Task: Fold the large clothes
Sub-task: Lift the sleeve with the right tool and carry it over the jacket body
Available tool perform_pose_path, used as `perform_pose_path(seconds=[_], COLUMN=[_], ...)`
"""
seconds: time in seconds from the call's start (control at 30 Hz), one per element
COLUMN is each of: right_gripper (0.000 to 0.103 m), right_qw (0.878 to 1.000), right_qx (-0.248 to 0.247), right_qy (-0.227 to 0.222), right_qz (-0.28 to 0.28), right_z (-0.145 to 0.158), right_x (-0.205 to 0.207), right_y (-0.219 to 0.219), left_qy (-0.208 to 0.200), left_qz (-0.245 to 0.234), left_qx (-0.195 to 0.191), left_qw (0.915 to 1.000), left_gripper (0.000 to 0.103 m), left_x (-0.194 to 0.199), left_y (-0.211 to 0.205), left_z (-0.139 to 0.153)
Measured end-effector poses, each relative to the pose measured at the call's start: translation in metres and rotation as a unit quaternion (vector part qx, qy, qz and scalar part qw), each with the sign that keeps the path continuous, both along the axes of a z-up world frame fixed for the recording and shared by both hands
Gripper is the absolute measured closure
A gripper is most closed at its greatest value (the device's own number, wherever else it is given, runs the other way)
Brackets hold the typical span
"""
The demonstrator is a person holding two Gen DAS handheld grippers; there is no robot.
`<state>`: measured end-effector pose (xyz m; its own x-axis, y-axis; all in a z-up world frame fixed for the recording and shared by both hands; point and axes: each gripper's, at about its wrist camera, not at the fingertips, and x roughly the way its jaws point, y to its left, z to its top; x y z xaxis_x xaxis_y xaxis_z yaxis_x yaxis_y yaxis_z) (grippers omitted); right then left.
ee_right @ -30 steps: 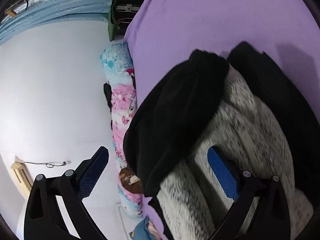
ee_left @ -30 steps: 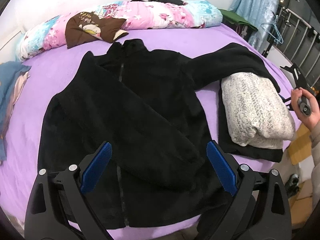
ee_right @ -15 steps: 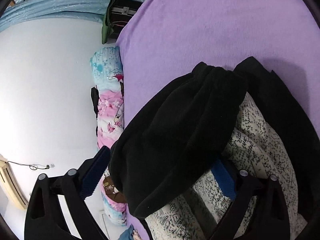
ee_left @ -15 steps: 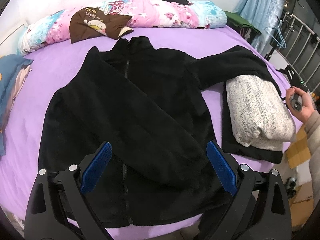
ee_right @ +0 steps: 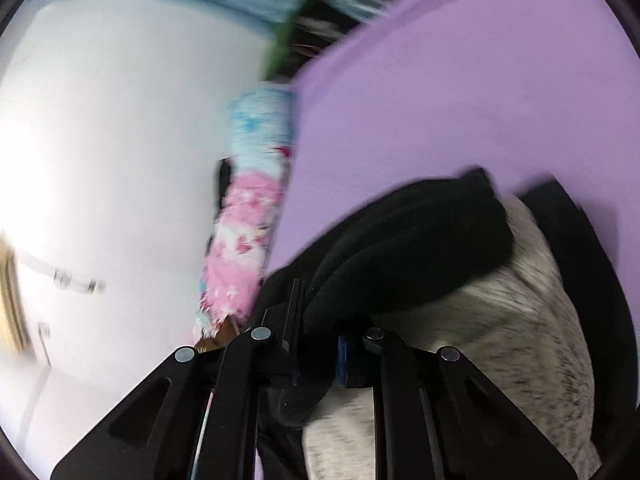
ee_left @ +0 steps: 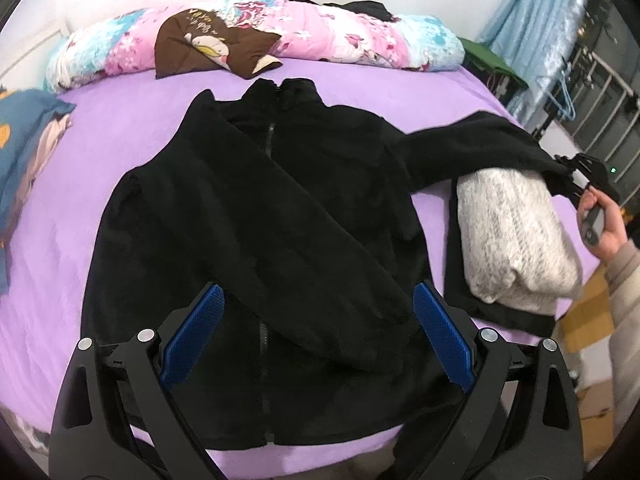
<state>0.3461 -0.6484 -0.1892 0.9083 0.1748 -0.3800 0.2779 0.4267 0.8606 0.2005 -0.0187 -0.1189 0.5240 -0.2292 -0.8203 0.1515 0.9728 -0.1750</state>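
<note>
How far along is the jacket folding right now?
Done: one sleeve already lies folded across the jacket front. In hand: the right gripper has just closed on the other sleeve's cuff, over the white bundle. Left: fold that sleeve in, then fold the body. The left gripper hangs open above the hem.

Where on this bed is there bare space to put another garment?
Bare purple sheet lies between the black jacket and the floral quilt, and left of the jacket. The right side is crowded by the folded white sweater.
</note>
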Motion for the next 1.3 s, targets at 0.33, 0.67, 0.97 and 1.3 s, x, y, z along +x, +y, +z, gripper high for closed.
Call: perform_pose_path(seconds=[0.33, 0.67, 0.97, 1.3], right_gripper=[0.092, 0.092, 0.092, 0.093], right_qw=[0.950, 0.843, 0.693, 0.613], right_qx=[-0.273, -0.458, -0.620, -0.686], right_qy=[-0.082, -0.130, -0.164, -0.167], right_qz=[0.128, 0.251, 0.330, 0.356], right_z=[0.124, 0.127, 0.103, 0.086], right_x=[0.005, -0.033, -0.086, -0.106], right_y=[0.132, 0.277, 0.388, 0.434], left_qy=[0.018, 0.049, 0.118, 0.186], left_qz=[-0.016, -0.113, -0.176, -0.269], left_qx=[-0.111, -0.163, -0.092, -0.014], left_qw=[0.9936, 0.9789, 0.9730, 0.9448], left_gripper=[0.011, 0.009, 0.009, 0.009], left_x=[0.055, 0.119, 0.144, 0.137], left_y=[0.025, -0.025, -0.080, -0.135], left_z=[0.070, 0.175, 0.176, 0.146])
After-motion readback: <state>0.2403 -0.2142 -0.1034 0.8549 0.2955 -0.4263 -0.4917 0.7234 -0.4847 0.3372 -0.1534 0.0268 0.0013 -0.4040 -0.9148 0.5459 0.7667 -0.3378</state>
